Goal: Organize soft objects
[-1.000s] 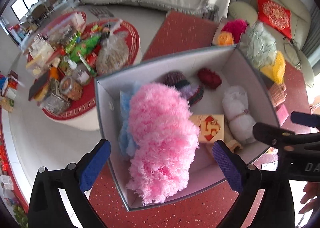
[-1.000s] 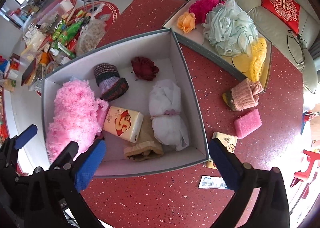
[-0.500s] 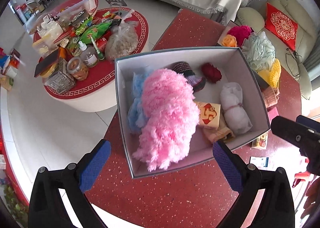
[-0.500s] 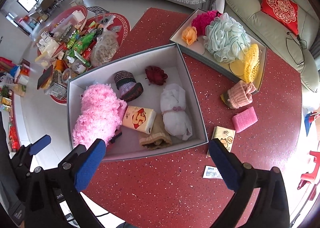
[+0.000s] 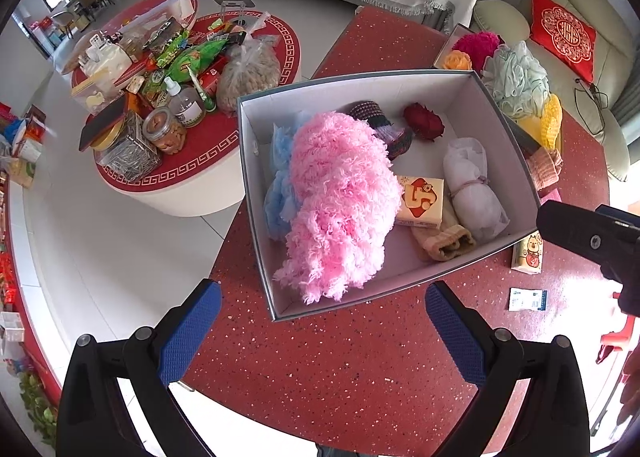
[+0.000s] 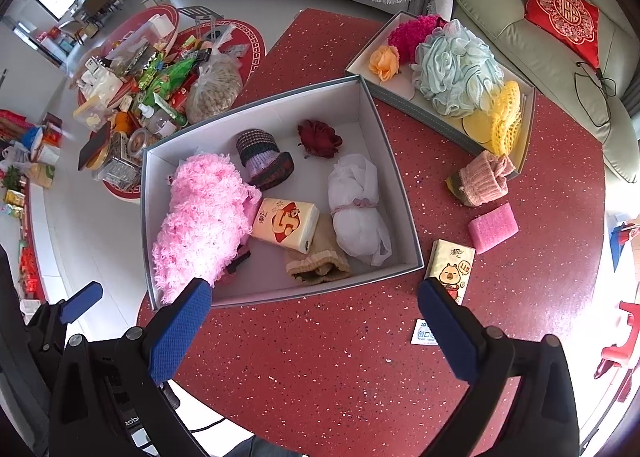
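The red speckled tabletop (image 6: pixel 320 357) carries a large grey open cardboard box with white lining (image 6: pixel 400 193), already holding the fluffy pink yarn bundle (image 6: pixel 204 217), a tied white cloth roll (image 6: pixel 356 205) and several smaller soft items. A shallower grey tray (image 6: pixel 360 69) stands beyond the box on its right.

Soft items not yet boxed lie on the bare table right of the box: a pink knitted sock bundle (image 6: pixel 482 181), a pink foam sponge block (image 6: pixel 493 228) and a cream tissue pack with a cartoon print (image 6: pixel 452 267).

The right gripper (image 6: pixel 316 331) is spread wide and holds nothing. The tissue pack lies just ahead of its right finger, with its long axis roughly along the fingers' forward direction.

The left gripper (image 5: pixel 320 331) is likewise spread and empty. It faces the box's near left corner, with the box between it and the loose items.

Judgement: the right gripper is the nearer tool for the next pick. It should shift right and forward.
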Motion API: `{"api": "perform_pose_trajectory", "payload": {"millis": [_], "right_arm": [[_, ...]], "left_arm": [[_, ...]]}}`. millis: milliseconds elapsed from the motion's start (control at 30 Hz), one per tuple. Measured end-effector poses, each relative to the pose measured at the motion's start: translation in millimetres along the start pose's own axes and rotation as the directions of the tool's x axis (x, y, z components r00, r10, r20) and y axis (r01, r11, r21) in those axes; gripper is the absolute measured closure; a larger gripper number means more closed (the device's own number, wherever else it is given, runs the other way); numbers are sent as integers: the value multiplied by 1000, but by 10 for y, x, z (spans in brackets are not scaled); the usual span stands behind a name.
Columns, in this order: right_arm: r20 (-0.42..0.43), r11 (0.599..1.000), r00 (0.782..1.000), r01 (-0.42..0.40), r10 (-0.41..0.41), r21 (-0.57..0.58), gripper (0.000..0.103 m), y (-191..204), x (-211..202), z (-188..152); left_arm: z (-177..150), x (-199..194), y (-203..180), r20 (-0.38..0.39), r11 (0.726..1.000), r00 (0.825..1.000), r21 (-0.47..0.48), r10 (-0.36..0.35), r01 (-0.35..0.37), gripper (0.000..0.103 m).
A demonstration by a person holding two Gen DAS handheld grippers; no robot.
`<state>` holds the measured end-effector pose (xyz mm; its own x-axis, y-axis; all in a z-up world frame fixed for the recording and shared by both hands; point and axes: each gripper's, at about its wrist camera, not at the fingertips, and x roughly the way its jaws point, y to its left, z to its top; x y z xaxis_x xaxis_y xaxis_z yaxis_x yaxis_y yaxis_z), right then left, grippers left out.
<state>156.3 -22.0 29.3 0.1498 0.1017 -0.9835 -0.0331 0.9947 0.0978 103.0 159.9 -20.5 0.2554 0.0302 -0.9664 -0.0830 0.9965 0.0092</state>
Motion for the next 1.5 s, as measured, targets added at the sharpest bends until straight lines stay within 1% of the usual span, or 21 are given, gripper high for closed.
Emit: {"api": "perform_pose_trajectory", "payload": {"millis": [433, 1500], "right_arm": [[-34, 999, 999, 15, -16, -43, 0, 60, 28, -8], [-48, 999, 999, 7, -10, -46, 0, 70, 59, -36]], "left_arm": [[-2, -27, 7, -3, 1000, 1000, -4, 14, -14, 0], [-4, 2, -3, -14, 999, 999, 3, 37, -37, 0]]}}
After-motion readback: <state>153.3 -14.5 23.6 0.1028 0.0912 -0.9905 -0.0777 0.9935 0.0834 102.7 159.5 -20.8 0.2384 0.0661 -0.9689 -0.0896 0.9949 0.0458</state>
